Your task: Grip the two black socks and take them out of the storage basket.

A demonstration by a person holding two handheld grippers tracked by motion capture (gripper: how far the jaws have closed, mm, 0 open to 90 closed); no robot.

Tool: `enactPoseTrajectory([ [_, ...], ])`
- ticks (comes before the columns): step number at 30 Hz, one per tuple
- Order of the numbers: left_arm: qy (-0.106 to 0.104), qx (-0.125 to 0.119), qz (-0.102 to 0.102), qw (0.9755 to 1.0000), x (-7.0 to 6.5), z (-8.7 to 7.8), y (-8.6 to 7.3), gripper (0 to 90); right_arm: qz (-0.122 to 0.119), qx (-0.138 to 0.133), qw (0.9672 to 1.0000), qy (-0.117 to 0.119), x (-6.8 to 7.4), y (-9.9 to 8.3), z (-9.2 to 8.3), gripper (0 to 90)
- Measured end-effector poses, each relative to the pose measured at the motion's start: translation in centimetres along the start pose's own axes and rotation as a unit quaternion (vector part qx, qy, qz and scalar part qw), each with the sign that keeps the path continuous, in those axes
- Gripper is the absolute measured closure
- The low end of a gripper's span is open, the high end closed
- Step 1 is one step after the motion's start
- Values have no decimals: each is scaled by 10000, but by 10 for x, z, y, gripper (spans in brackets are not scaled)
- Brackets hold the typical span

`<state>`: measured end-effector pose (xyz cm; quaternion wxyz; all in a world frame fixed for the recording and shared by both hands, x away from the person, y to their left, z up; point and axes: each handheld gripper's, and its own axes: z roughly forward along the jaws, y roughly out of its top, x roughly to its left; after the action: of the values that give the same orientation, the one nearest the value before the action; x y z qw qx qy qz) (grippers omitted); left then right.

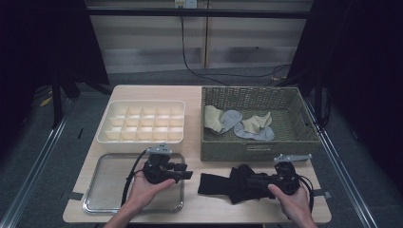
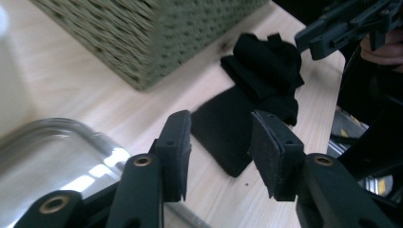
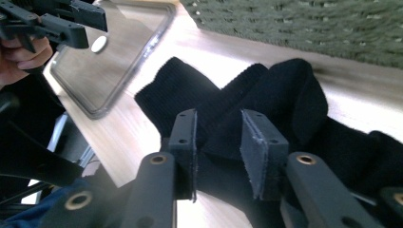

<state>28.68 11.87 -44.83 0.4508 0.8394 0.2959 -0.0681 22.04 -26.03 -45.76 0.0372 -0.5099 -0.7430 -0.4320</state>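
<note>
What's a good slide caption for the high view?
Two handheld grippers, left gripper over the metal tray, right gripper at black socks.

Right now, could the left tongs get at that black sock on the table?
Probably yes. The left tongs are open and point at the black sock, with bare table between them. The right tongs sit open at its far end, clear of the near edge.

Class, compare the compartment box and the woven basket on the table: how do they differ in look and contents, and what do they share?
The compartment box is cream, smooth-walled and split by a grid into many small cells; the woven basket is olive green, textured and one open space. The box's cells look bare, while the basket holds several pale cloth pieces. The basket looks larger and deeper than the box. Both are rectangular, open-topped, and stand side by side on the table.
</note>
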Motion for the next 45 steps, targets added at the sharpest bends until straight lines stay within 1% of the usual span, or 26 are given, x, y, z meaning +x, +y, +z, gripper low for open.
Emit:
enactPoseTrajectory([
  [2,-18,56,-32,10000,-1,8,2,553,12,88,9999,-49,0,-2,3,623],
  [4,-52,105,-21,9999,-2,15,3,548,35,112,9998,-180,-2,-3,2,582],
  [8,-112,363,-25,9993,-5,33,1,544,125,80,9993,-349,-11,-10,-7,553],
  [9,-121,393,-30,9991,-4,36,-1,544,174,83,9989,-431,-14,-13,-9,545],
  [11,-118,467,-30,9988,-4,41,-4,543,243,61,9986,-472,-19,-18,-12,545],
  [16,-142,605,82,9980,-5,45,-8,623,393,-28,9959,-808,-37,-28,-27,552],
  [17,-199,605,94,9979,-6,47,-9,648,433,-37,9954,-848,-39,-29,-29,552],
  [18,-150,648,104,9977,-6,47,-9,661,457,-26,9946,-929,-44,-31,-30,550],
  [20,-167,678,117,9975,-7,50,-9,661,527,-53,9932,-1037,-49,-34,-31,545],
  [21,-113,702,133,9974,-7,51,-10,658,545,-65,9929,-1056,-52,-35,-31,541],
  [23,-165,731,138,9971,-7,52,-10,649,578,-66,9923,-1097,-55,-36,-31,528],
  [25,-138,837,199,9962,-8,54,-12,655,603,-99,9916,-1144,-58,-36,-31,522],
  [26,-208,864,228,9958,-8,54,-13,675,628,-122,9906,-1207,-59,-36,-32,509],
  [28,-246,858,224,9958,-9,55,-14,676,633,-203,9892,-1305,-60,-35,-36,498],
  [30,-178,875,245,9957,-11,56,-14,679,674,-230,9892,-1281,-62,-34,-38,493],
  [33,-227,906,241,9953,-11,58,-14,680,691,-91,9892,-1292,-64,-36,-34,495],
  [34,-183,933,265,9951,-11,59,-14,680,697,-76,9896,-1258,-64,-37,-32,504],
  [35,-228,947,246,9949,-11,60,-14,680,707,-83,9897,-1239,-64,-37,-31,508],
  [36,-157,960,267,9949,-11,61,-15,680,708,-62,9895,-1255,-64,-36,-32,524],
  [37,-160,984,275,9946,-11,63,-15,682,681,-65,9902,-1219,-64,-36,-31,585],
  [38,-198,998,283,9944,-11,64,-16,687,694,-38,9913,-1121,-64,-36,-29,676],
  [39,-139,1027,306,9941,-12,65,-16,692,691,-6,9914,-1109,-63,-36,-28,740],
  [40,-163,1029,305,9941,-12,65,-16,698,676,23,9919,-1076,-62,-36,-27,782],
  [43,-139,1029,327,9941,-12,65,-16,712,720,-139,9938,-831,-60,-33,-29,829],
  [44,-105,1026,341,9941,-12,65,-16,738,724,-213,9944,-734,-59,-31,-30,833],
  [45,-151,1036,328,9940,-11,65,-16,746,740,-258,9948,-655,-58,-30,-31,836],
])
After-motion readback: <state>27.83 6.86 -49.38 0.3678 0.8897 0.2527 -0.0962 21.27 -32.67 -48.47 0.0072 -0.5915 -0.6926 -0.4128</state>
